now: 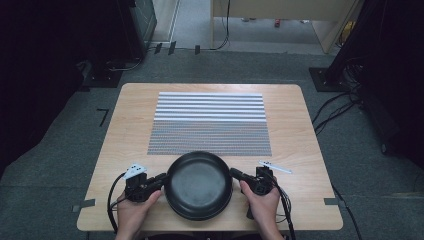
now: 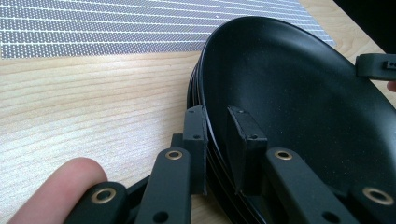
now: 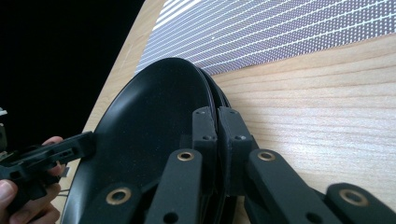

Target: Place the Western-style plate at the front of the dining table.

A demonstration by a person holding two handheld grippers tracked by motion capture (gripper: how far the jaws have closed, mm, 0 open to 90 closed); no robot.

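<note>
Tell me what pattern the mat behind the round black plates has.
The flat mat shows grey and white horizontal stripes, paler at the far end; clearest in the high view.

Bare tabletop (image 1: 130, 125) around striped mat (image 1: 210, 122); black pan (image 1: 199, 185) at near edge

Round black pan (image 1: 198, 185): showing a matt, finely speckled coating. Pale wooden worktop (image 1: 125, 130): showing smooth, visibly grained boards. Striped grey-and-white mat (image 1: 210, 122): looking woven, dotted. Black tongs (image 2: 219, 140): looking like matt plastic, carrying brass-coloured rivets.
</note>
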